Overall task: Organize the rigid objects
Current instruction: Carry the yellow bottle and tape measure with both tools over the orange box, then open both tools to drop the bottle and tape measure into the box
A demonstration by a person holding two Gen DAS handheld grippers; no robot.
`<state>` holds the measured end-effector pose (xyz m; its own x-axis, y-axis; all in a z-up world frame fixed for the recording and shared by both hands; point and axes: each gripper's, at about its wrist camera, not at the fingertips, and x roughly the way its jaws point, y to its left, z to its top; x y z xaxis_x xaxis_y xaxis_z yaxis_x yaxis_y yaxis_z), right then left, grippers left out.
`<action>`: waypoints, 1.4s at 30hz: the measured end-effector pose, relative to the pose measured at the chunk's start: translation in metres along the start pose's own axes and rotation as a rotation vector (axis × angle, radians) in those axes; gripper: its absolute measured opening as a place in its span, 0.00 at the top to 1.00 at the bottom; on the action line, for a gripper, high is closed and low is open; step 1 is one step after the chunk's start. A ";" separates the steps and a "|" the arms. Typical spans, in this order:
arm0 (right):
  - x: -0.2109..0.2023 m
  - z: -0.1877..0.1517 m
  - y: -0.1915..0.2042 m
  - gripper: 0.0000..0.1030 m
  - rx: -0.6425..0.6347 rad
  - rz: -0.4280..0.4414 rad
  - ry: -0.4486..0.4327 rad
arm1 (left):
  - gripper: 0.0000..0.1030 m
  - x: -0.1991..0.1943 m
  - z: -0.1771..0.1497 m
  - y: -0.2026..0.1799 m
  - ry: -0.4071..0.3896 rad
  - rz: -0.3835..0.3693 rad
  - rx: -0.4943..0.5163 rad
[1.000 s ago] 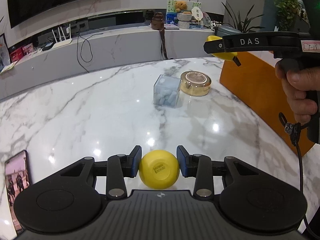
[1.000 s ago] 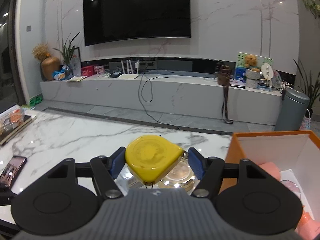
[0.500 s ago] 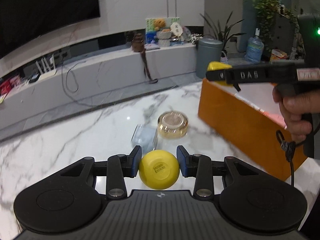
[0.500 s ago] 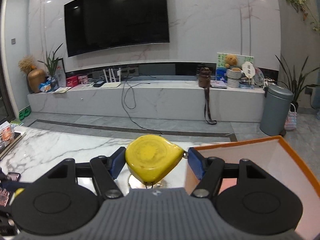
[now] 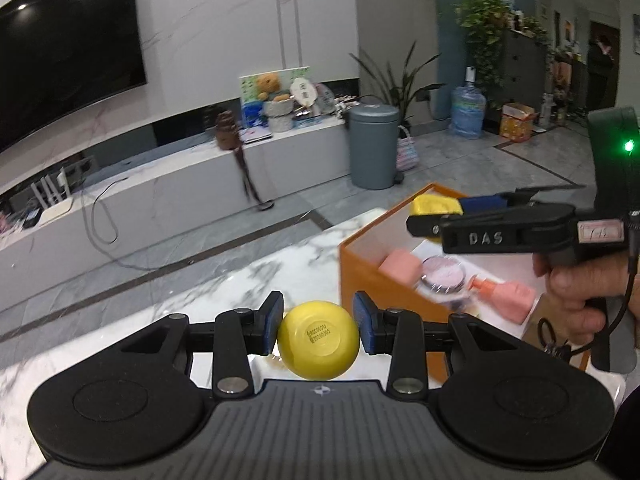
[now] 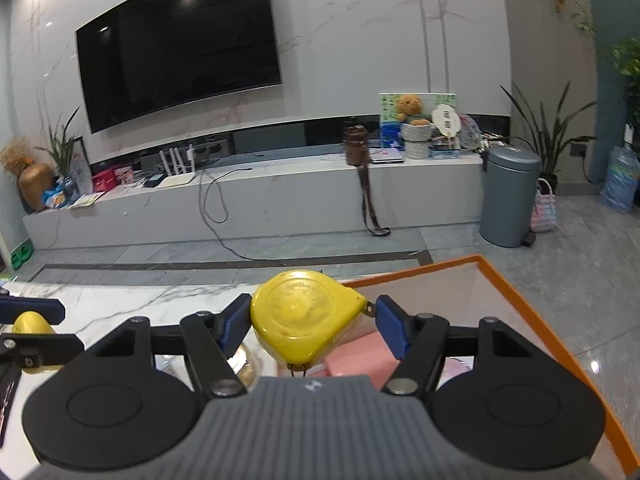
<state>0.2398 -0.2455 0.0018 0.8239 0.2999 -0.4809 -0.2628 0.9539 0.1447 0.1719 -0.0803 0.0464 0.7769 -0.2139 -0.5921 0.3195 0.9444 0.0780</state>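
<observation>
Left gripper [image 5: 318, 330] clamps a smooth round yellow ball [image 5: 319, 339].

Black wall-mounted television [image 6: 180, 44] on pale marble wall, long low white console [image 6: 256, 196], grey tiled floor [image 6: 280, 250], grey bin [image 6: 509, 196], potted plants [image 5: 486, 24]

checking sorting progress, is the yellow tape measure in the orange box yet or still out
Still out. The right gripper holds the yellow tape measure above the orange box, clear of the pink items inside.

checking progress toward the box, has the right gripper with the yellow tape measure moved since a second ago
Yes. The right gripper, with the tape measure, has moved from in front of the orange box, whose opening was off to the right, to above that opening.
</observation>
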 end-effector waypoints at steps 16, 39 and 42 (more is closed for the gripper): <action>0.010 -0.001 -0.088 0.35 0.154 -0.149 0.079 | 0.58 0.054 0.053 -0.066 -0.001 -0.133 0.091; 0.063 -0.025 -0.109 0.35 0.141 -0.180 0.338 | 0.58 0.166 0.016 -0.126 0.289 -0.108 0.492; 0.068 -0.026 -0.109 0.35 0.132 -0.173 0.363 | 0.58 0.174 0.009 -0.129 0.320 -0.112 0.511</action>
<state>0.3118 -0.3292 -0.0693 0.6139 0.1360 -0.7776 -0.0501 0.9898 0.1336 0.2706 -0.2415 -0.0591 0.5479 -0.1445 -0.8240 0.6708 0.6644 0.3295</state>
